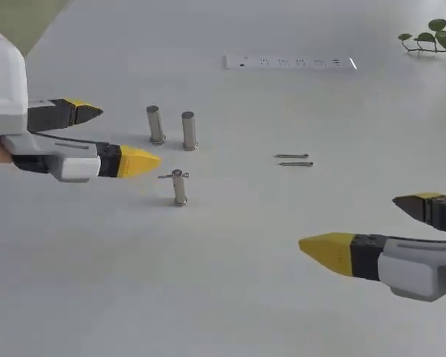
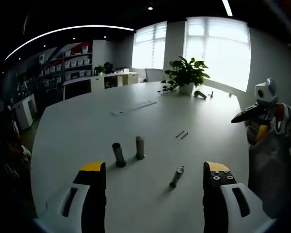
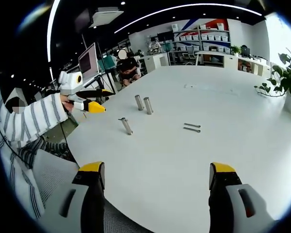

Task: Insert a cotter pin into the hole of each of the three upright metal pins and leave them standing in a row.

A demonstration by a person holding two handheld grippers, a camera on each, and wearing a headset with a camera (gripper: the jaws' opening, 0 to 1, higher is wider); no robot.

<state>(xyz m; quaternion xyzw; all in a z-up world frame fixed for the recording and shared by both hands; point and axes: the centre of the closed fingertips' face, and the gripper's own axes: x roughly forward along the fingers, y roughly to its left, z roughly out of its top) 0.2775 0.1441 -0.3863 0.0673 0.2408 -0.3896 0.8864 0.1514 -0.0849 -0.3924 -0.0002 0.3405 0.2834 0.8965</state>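
— What did the metal pins look like?

— The near pin (image 1: 179,190) was a short, round, shiny grey post. It stood straight up on the smooth white table (image 1: 230,297). A thin wire cotter pin (image 1: 172,176) ran sideways through its top. Behind it, the back left pin (image 1: 156,125) and the back right pin (image 1: 189,131) stood up just beside each other. They were the same round grey shape.

— Were there more cotter pins?

— Yes. Two loose cotter pins (image 1: 292,156) lay flat, side by side, off to the right and well apart from the posts.

— And your claws?

— My left gripper (image 1: 128,134) was white with pointy tips, one yellow and one mostly black. It hung just left of the near pin with its jaws wide apart, and it held nothing. My right gripper (image 1: 348,222) hung low on the near right. Its jaws were apart too, and it held nothing.

— What else did you see?

— A long white power strip (image 1: 290,63) lay flat at the far side. A green leafy plant (image 1: 431,36) sat in the far right corner.
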